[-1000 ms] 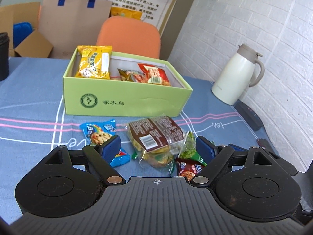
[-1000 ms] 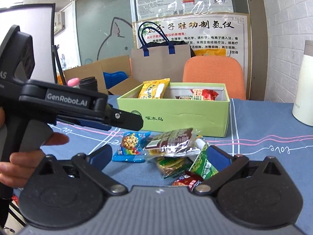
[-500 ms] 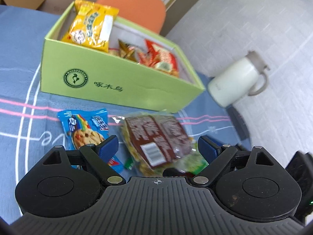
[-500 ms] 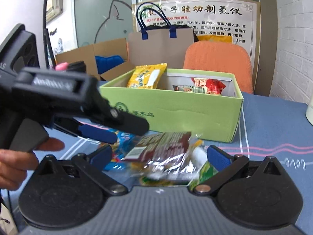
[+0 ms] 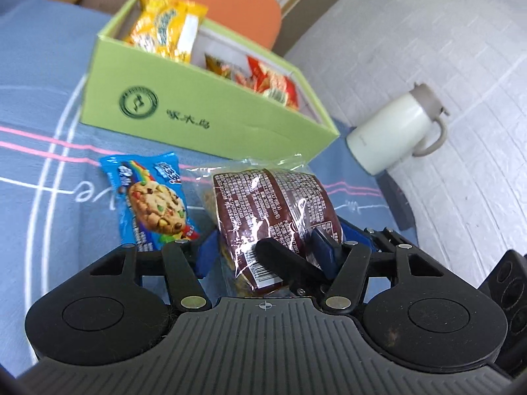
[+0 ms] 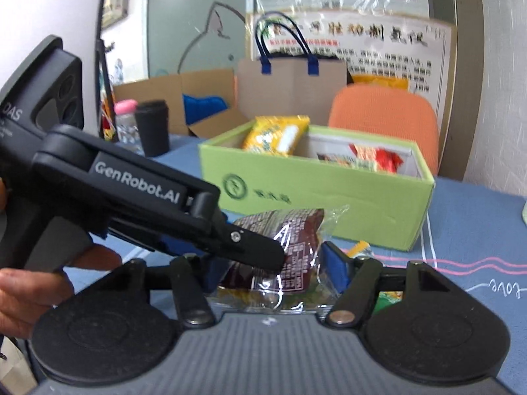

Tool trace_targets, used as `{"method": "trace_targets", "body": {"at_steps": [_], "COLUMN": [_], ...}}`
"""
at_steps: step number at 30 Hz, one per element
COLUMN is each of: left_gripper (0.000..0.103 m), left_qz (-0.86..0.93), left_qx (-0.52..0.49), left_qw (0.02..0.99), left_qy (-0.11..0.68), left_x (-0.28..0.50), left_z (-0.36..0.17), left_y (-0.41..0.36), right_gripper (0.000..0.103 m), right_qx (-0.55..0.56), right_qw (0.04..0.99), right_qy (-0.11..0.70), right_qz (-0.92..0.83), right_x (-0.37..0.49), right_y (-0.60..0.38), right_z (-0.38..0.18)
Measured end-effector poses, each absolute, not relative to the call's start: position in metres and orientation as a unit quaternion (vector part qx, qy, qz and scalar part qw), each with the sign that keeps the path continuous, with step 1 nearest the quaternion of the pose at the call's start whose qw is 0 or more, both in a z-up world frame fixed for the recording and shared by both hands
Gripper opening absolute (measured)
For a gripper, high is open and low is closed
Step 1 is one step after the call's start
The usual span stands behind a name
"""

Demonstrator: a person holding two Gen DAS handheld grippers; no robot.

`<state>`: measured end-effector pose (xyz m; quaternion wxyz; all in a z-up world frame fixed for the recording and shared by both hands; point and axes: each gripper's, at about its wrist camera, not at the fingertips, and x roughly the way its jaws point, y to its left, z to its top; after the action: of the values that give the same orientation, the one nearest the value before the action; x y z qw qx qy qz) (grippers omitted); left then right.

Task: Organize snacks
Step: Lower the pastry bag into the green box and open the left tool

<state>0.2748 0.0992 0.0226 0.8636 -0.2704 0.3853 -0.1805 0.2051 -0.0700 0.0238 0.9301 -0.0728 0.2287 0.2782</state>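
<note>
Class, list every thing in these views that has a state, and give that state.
left tool, jaws just closing, pads on the brown snack pack
right tool, jaws just closing, pads on the same pack
green box, open, snacks inside
cookie pack, flat on the cloth, ungripped
white jug, standing, lid on

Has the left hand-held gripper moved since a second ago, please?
Yes. The left hand-held gripper has advanced toward the green box and tipped down, its jaws just closing around the brown snack pack.
</note>
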Motion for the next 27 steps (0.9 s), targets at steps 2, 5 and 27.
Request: {"method": "trace_targets", "body": {"at_steps": [2,5,27], "left_gripper": [0.044,0.045,0.064], "left_qz": [-0.176,-0.170,-0.136], "left_qx": [-0.266,-0.253,-0.174], "left_qw": [0.871,0.884,0.900], "left_qy": [0.374,0.355,0.375], "left_x": [0.269,0.280,0.473], "left_z": [0.035,0.062,0.049], "left_y": [0.103,0.108,0.112], "right_gripper": [0.074,0.076,0.087], "right_qx": [-0.077,-0.087,-0.062], "right_qw": [0.933,0.938,0.909], "right_qy": [0.214,0.184,0.281], "right_qz": [0.280,0.280,0.301], "right_x": [0.203,0.217,0.424], "right_y": [-0.063,-0.054,-0.057], "right_z": [0.033,0.052,0.038]}}
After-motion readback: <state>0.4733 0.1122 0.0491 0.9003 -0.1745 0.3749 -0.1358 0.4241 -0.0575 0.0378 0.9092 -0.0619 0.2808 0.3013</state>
